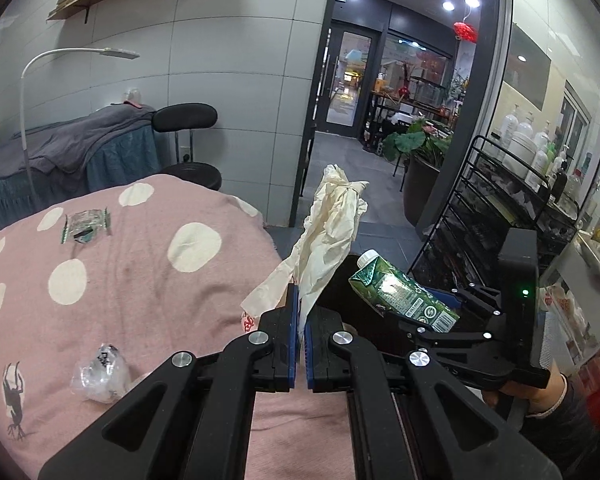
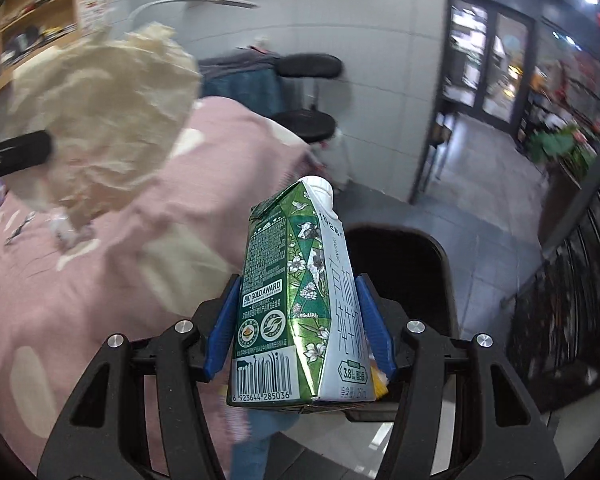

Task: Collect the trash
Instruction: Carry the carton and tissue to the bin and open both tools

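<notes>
Carton: green-and-white milk carton sits upright between the blue fingers of the right gripper, clamped across its lower body, capped top pointing away toward the black bin.
Paper: crumpled cream paper stands up out of the left gripper, whose fingers are closed tight on its lower end.
Bin: dark opening just past the edge of the pink spotted bed, below both loads.
Handling, carton: probably light if empty; stiff board walls but crushable, glossy, so a grip on the flat sides low down suits it.
Handling, paper: very light, soft, floppy; a pinch anywhere holds it.
Left on bed: clear wrapper and small green-edged packet, both thin and crinkly; best pinched at a raised fold.
</notes>
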A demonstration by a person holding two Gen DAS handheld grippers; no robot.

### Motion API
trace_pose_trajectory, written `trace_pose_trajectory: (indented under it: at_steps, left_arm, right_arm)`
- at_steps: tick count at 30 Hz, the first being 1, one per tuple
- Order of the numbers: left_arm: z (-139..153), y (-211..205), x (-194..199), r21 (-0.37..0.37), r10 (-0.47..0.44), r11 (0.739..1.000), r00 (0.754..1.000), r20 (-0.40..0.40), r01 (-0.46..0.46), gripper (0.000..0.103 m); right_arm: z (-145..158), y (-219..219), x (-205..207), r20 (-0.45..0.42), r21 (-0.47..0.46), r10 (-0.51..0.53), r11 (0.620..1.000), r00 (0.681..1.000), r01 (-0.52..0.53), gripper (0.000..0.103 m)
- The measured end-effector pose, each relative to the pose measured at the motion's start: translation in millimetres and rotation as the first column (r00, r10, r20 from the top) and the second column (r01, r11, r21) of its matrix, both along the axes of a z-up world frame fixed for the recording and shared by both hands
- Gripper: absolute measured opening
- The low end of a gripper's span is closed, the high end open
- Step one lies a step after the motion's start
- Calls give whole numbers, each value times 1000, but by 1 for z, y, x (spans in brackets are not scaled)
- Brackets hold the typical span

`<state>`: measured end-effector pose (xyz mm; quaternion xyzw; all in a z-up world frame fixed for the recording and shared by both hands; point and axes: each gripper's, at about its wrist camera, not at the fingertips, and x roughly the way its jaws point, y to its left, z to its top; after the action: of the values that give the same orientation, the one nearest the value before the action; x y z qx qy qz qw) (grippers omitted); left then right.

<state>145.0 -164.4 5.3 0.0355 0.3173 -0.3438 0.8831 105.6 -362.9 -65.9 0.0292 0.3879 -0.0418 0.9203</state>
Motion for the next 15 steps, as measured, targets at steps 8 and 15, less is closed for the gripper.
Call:
trace_pose_trajectory:
  at_steps: [8,15]
  left_arm:
    - [-12,-45,-2,33,-70,997,997,-34,71,4]
    - [-20,-65,-3,59,-100,993,994,-49,103,4]
  right_arm:
    - [-74,-41,32,-172,57,-116,990,978,128,57]
    - [-137,-55,67,-303,85,-158,978,940,192,57]
